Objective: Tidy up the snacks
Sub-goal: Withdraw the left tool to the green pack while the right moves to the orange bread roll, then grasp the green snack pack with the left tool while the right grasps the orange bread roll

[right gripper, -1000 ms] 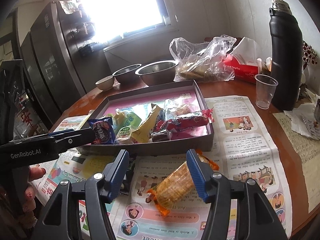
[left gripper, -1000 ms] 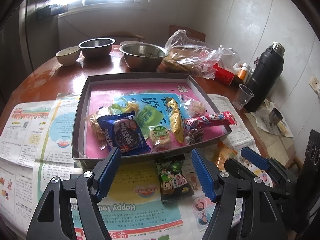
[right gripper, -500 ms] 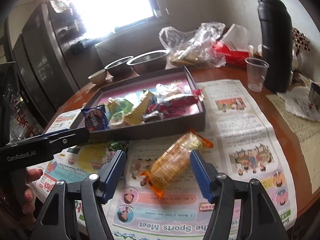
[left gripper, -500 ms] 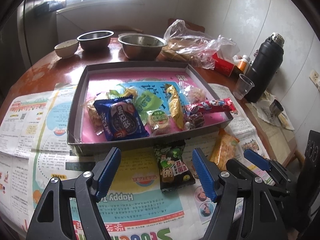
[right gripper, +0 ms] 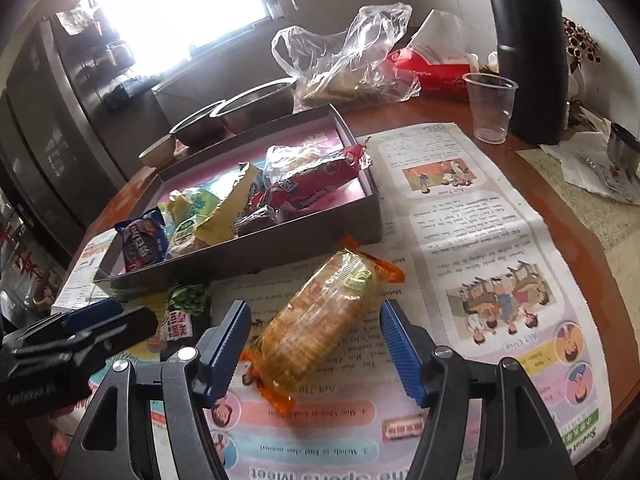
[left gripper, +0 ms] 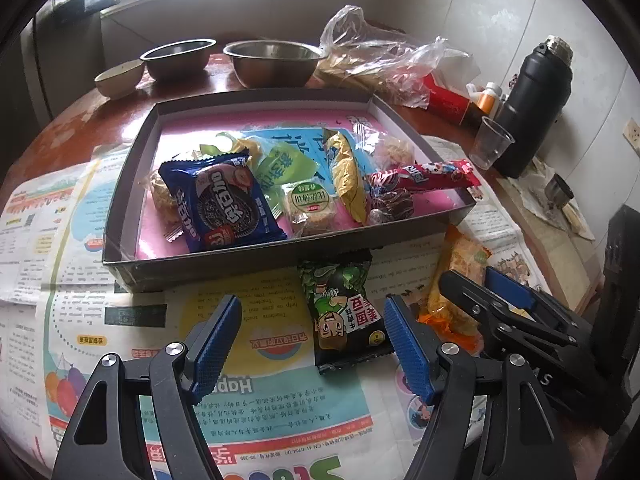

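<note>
While both grippers hang over the newspaper-covered desk, the shallow grey box with its pink floor holds most of the snacks: a blue cookie pack at its near left, a small green-labelled pastry, a yellow wrapper running front to back, a green packet, a round dark sweet and a long red candy tube lying across the right side with one end over the box's right wall.

Two snacks lie outside on the newspaper, just in front of the box. A dark green sunflower-seed packet lies with its long axis pointing toward the box, between the blue fingers of the left gripper; its jaws stand wide and do not touch it. An orange-ended pack of crackers lies diagonally, its far end angled right toward the box's near corner. The right gripper straddles it; its jaws have just been opening and stand wide, clear of the wrapper.

Two steel bowls and a plastic bag sit behind the box.
</note>
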`<state>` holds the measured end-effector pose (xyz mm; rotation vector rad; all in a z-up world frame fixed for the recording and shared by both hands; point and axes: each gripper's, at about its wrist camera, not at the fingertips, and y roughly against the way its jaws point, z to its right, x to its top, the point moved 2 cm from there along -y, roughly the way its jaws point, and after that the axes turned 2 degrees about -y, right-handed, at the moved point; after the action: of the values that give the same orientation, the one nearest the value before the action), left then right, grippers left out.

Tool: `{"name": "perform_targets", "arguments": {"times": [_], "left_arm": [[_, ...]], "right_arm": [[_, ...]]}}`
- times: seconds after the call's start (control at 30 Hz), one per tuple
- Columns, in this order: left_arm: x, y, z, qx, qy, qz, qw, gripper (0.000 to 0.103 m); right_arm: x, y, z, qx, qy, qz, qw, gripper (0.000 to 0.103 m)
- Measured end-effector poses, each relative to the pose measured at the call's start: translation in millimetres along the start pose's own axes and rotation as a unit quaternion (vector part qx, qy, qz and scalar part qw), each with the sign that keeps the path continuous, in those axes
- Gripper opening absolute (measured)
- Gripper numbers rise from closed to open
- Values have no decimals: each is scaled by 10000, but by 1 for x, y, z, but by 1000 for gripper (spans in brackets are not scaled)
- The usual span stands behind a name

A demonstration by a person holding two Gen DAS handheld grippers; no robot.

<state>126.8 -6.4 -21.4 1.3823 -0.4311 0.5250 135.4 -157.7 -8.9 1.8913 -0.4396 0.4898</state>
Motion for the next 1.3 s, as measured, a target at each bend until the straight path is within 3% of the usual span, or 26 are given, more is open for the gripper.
{"name": "perform_targets", "arguments": {"times": [0.2, 0.47, 0.6, 0.73, 1.07, 1.17, 1.23, 1.3], "left_arm": [[0, -8, -4, -18, 80, -95, 9999, 75], [1, -20, -1, -41, 49, -221, 9997, 75], [0, -27, 1, -65, 35, -291, 9995, 75], [0, -31, 3, -121, 48, -323, 9994, 75], [1, -38, 12, 4, -23, -249, 9997, 75], [1, -38, 16, 81, -83, -141, 9998, 58], [2, -38, 17, 128, -89, -77, 9998, 40], [2, -38, 15, 18, -21, -75, 10000, 38]], "right_arm": [[2, -11, -3, -38, 95, -75, 9999, 68], [-2, -20, -20, -587, 974, -9, 9935, 69], [-7, -18, -19, -641, 1288, 75, 9896, 61], [-7, -12, -9, -557, 1309, 139, 9897, 44], [-5, -4, 3, -164, 1126, 210, 9933, 36], [-4, -2, 5, -76, 1052, 228, 9942, 36], [-4, 1, 5, -25, 1025, 258, 9944, 36], [-3, 3, 5, 31, 992, 289, 9946, 36]]}}
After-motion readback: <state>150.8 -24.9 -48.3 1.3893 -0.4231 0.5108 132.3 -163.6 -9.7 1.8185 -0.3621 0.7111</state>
